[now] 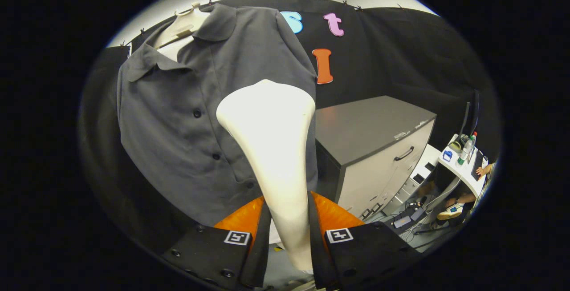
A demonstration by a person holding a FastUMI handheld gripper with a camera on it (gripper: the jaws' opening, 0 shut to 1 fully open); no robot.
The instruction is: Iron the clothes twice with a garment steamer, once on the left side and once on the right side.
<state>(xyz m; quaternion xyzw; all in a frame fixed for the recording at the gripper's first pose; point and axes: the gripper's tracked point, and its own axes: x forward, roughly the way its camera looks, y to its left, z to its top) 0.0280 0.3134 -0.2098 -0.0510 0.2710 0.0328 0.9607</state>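
White steamer (272,148) clamped between both fingers of gripper (287,233), head up and fwd, prob. so its face can meet fabric. Grey shirt (178,117) hung on mannequin just beyond/left of steamer head, buttoned, not clearly touched yet. Cabinet (374,144) to right, drawers closed, contents unseen.

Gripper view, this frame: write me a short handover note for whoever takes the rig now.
Gripper: shut on the white steamer, both fingers pressing its handle, head pointing up and ahead.
Grey shirt: buttoned, hanging on a white mannequin just beyond the steamer head, against the black wall.
Grey cabinet stands to the shirt's right.
Done: steamer picked up and brought near the shirt front; I cannot tell if it touches, or if any pass is made.
Left: judging by this frame, both passes, left side and right side.
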